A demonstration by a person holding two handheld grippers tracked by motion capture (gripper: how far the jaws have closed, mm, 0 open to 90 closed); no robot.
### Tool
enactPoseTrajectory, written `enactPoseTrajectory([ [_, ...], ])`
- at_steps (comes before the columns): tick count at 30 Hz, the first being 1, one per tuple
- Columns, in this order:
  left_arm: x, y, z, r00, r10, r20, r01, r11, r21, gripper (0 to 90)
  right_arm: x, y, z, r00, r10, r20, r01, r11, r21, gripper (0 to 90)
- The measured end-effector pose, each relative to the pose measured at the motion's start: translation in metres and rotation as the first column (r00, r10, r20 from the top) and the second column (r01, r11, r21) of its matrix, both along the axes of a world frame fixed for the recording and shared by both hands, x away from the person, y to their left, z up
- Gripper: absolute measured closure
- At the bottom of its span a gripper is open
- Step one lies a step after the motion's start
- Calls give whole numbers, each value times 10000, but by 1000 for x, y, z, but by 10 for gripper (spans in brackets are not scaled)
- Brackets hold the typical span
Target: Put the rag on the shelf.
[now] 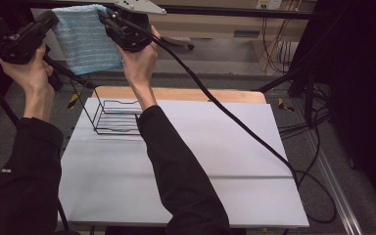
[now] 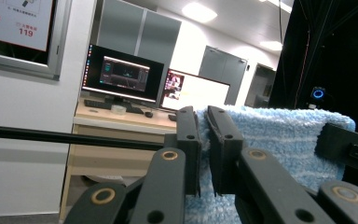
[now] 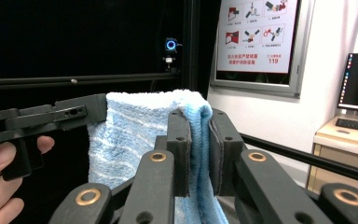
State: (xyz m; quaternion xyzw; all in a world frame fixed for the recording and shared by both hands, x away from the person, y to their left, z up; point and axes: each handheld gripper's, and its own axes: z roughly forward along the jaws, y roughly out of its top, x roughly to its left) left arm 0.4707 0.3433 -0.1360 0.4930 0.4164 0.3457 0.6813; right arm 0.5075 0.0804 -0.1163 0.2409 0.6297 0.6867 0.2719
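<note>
A light blue striped towel (image 1: pixel 85 36) hangs in the air above the table's far left, stretched between both grippers. My left gripper (image 1: pixel 53 18) is shut on its left top corner, and my right gripper (image 1: pixel 104 15) is shut on its right top corner. In the left gripper view the jaws (image 2: pixel 203 119) pinch the towel's edge (image 2: pixel 279 135), with the other gripper (image 2: pixel 349 144) at the far end. In the right gripper view the jaws (image 3: pixel 196 119) clamp a folded edge of the towel (image 3: pixel 130 135), and a hand holds the left gripper (image 3: pixel 91 109) beyond it.
A black wire rack (image 1: pixel 113 117) stands on the white table (image 1: pixel 215 147) at the far left, below the towel. A black cable (image 1: pixel 235 122) trails from the right gripper across the table to the right. A wooden board (image 1: pixel 186 94) edges the far side.
</note>
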Motion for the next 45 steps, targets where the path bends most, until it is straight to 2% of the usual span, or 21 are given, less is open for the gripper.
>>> enactPoseTrajectory([
  [6,13,0,-4,9993,233,-281,-227,9996,183,835,11,5,-8,9995,-204,-245,197,9994,-288,811],
  [12,29,-3,-13,9980,168,-612,-145,9992,379,835,19,5,-21,9975,-560,-440,536,9971,-540,811],
  [15,33,-5,-17,9979,82,-640,-52,9989,466,835,22,2,-26,9971,-559,-525,536,9975,-450,811],
  [24,43,-14,-35,9962,-78,-866,137,9976,676,835,24,-6,-41,9956,-747,-557,711,9953,-651,811],
  [27,46,-16,-39,9953,-94,-965,167,9971,749,835,26,-9,-47,9949,-728,-692,693,9962,-519,811],
  [30,48,-18,-42,9950,-6,-1002,105,9952,977,835,28,-10,-53,9946,-772,-697,729,9954,-624,811],
  [41,47,-10,-62,9929,-101,-1186,221,9947,1009,835,30,-6,-68,9935,-699,-894,633,9952,-751,811],
  [45,44,-8,-64,9930,-155,-1171,276,9943,1030,834,31,-5,-70,9930,-694,-954,619,9949,-794,811],
])
